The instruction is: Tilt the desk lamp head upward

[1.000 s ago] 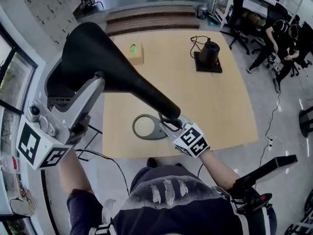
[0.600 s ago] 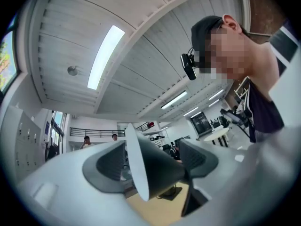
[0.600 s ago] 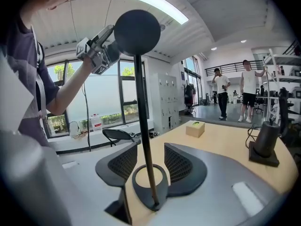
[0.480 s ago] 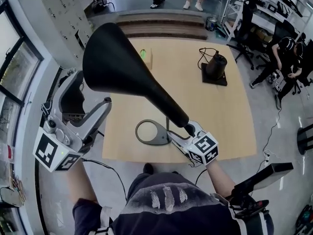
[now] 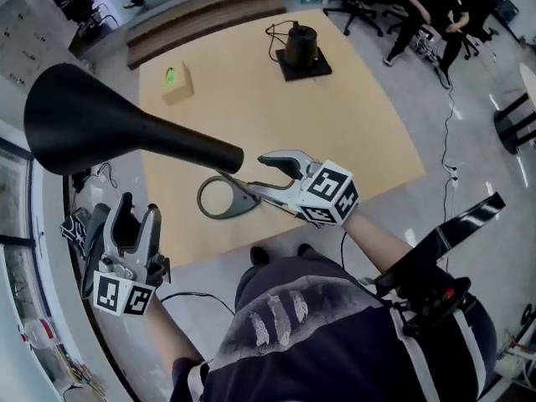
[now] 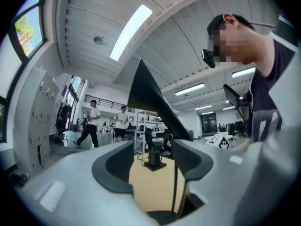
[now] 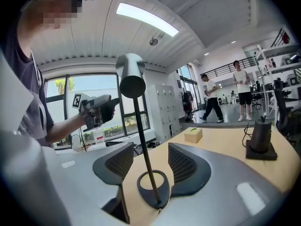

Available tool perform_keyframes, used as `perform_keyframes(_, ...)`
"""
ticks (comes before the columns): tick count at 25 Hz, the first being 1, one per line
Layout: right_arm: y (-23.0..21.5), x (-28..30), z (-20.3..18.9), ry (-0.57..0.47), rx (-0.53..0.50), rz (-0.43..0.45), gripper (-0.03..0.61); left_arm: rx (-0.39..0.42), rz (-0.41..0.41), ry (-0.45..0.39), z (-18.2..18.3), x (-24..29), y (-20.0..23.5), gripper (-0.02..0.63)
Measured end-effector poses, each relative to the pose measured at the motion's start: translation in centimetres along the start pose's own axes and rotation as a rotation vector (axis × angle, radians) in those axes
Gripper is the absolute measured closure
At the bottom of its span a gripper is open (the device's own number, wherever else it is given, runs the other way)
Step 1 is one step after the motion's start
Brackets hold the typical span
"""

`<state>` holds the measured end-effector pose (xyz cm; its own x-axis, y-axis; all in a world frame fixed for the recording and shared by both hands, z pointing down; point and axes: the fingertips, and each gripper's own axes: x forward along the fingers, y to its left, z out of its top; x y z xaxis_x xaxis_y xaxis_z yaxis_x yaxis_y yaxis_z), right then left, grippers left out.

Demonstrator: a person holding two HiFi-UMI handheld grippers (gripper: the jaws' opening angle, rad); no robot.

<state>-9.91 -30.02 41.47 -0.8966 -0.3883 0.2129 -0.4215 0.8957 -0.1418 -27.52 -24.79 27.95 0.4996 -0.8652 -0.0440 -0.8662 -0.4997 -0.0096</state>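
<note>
The desk lamp's black cone head (image 5: 109,128) points left above the table, on a thin stem over its grey ring base (image 5: 219,198). My right gripper (image 5: 268,174) sits just right of the base. Its jaws are opening, and in the right gripper view (image 7: 150,161) the stem (image 7: 141,140) stands in the gap with no pad pressing on it. My left gripper (image 5: 134,218) hangs low at the left, off the table and well clear of the lamp. Its jaws are closing with nothing between them (image 6: 153,161). The lamp head (image 6: 150,98) rises ahead of it.
The wooden table (image 5: 352,132) carries a black device on a square plate with a cable (image 5: 301,48) at the far side. A small box with a green mark (image 5: 177,82) stands at its far left corner. Steps (image 5: 201,15) and seated people (image 5: 427,7) lie beyond, with windows to the left.
My left gripper has come off the lamp head and dropped down to the left. My right gripper's jaws have opened off the stem. The lamp head now points further left.
</note>
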Motion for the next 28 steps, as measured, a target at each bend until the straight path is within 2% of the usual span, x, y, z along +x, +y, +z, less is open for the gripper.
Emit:
perform_keyframes(5, 0.3, -2.5, 0.1, -0.029, 0.030, 0.040, 0.384, -0.011, 0.018, 0.068, -2.9, 1.0, -4.2, 0.433)
perform_keyframes(8, 0.9, -4.2, -0.3, -0.037, 0.034, 0.064, 0.464, -0.010, 0.082, 0.068, -3.3, 1.0, -5.9, 0.603)
perform_keyframes(10, 0.9, -5.4, -0.4, -0.041, 0.030, 0.077, 0.561, -0.016, 0.099, 0.074, -3.5, 1.3, -7.3, 0.611)
perform_keyframes(11, 0.9, -5.9, -0.5, -0.042, 0.034, 0.086, 0.578, -0.018, 0.098, 0.081, -3.6, 1.5, -8.0, 0.611)
perform_keyframes(19, 2.7, -7.5, -1.2, -0.040, 0.064, 0.185, 0.578, 0.028, 0.084, 0.185, -4.8, 2.7, -12.0, 0.611)
perform_keyframes(24, 3.9, -7.3, -0.4, -0.060, 0.074, 0.201, 0.578, 0.052, 0.038, 0.187, -5.1, 4.2, -12.5, 0.611)
perform_keyframes(28, 6.1, -6.6, 0.0, -0.047, 0.066, 0.218, 0.578, 0.065, 0.016, 0.155, -4.5, 3.3, -12.5, 0.611)
